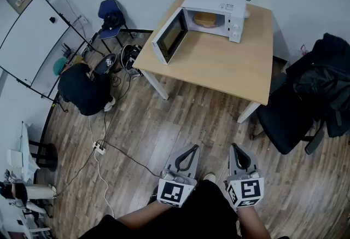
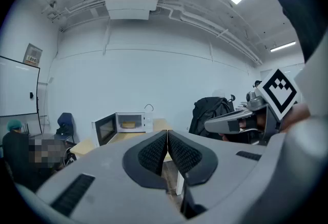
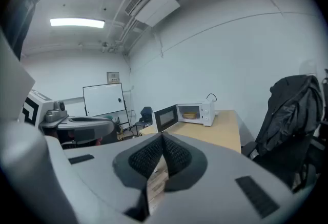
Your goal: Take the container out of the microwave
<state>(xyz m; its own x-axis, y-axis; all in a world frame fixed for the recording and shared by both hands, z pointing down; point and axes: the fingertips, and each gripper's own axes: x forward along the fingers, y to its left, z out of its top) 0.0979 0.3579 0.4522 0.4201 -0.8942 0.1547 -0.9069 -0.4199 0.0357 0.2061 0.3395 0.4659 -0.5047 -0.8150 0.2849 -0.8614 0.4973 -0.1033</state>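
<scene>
A white microwave (image 1: 214,13) stands at the far end of a wooden table (image 1: 219,63), its door (image 1: 170,35) swung wide open to the left. Inside sits a yellowish container (image 1: 205,19), which also shows small in the left gripper view as the container (image 2: 128,125) and in the right gripper view as the container (image 3: 190,114). Both grippers hover low over the floor, well short of the table. My left gripper (image 1: 193,149) is shut with nothing in it. My right gripper (image 1: 237,147) is shut and empty too, its pads touching.
A black office chair (image 1: 290,117) with a dark jacket (image 1: 322,79) stands right of the table. A person in dark clothes (image 1: 83,87) crouches at the left by cables (image 1: 101,150), a whiteboard (image 1: 33,35) and a blue chair (image 1: 112,16).
</scene>
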